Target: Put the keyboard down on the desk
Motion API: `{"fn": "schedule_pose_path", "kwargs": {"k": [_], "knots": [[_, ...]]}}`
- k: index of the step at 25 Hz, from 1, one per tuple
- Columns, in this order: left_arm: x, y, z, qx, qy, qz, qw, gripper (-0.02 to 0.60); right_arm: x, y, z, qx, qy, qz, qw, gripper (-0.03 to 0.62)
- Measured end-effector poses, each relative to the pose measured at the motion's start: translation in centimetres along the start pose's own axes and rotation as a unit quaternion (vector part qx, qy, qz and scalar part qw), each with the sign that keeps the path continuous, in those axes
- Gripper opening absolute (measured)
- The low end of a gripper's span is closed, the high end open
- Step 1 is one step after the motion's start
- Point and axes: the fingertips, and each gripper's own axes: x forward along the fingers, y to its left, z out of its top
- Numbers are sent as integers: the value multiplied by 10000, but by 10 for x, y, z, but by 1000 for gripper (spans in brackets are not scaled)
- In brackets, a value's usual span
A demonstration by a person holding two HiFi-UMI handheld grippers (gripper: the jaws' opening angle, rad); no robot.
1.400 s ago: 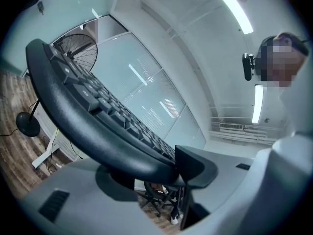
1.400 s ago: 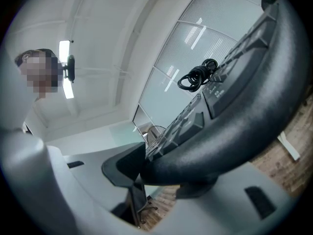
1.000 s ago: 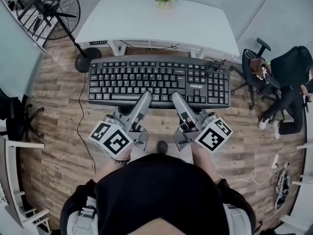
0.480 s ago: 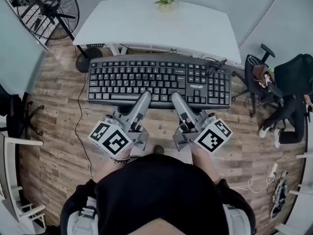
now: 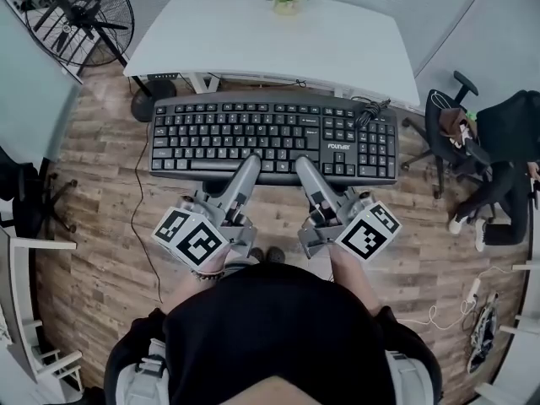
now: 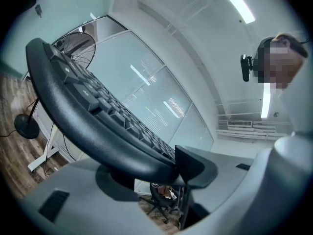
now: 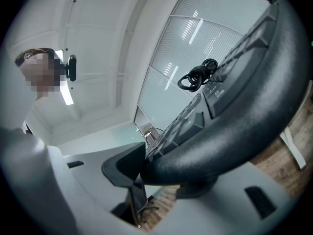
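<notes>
We hold the left gripper (image 5: 251, 165) and the right gripper (image 5: 304, 167) side by side in front of the torso. Both point away from the body and lie roughly level. Their bodies angle inward, so the tips sit closer together than the marker cubes (image 5: 192, 236) at the rear. The left forearm (image 5: 198, 283) and right forearm (image 5: 353, 275) extend forward from the torso at the bottom of the head view.

The left fingers (image 6: 195, 166) are clamped on the near edge of the keyboard (image 5: 274, 137), with one finger above the rim and one below it. The right fingers (image 7: 122, 168) grip the same near edge in the same manner, just right of the left gripper. Both grips sit near the middle of the keyboard's length.

The keyboard is carried in the air, keys up, with its long axis across our view, above the wooden floor (image 5: 101, 226). It does not rest on the white desk (image 5: 270, 45). In the head view, its far edge lies just beside the desk's near edge. A coiled cable (image 5: 368, 115) lies on the keyboard's right end.

A standing fan (image 5: 80, 11) is left of the desk, and an office chair (image 5: 445, 125) is to its right.
</notes>
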Motion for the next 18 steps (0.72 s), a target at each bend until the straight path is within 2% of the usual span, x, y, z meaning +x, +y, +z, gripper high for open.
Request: {"fn": "schedule_pose_path", "kwargs": {"k": [18], "knots": [[0, -1, 0, 42, -68, -3, 10000, 230, 0, -1, 1, -21, -29, 86, 10000, 176]]}}
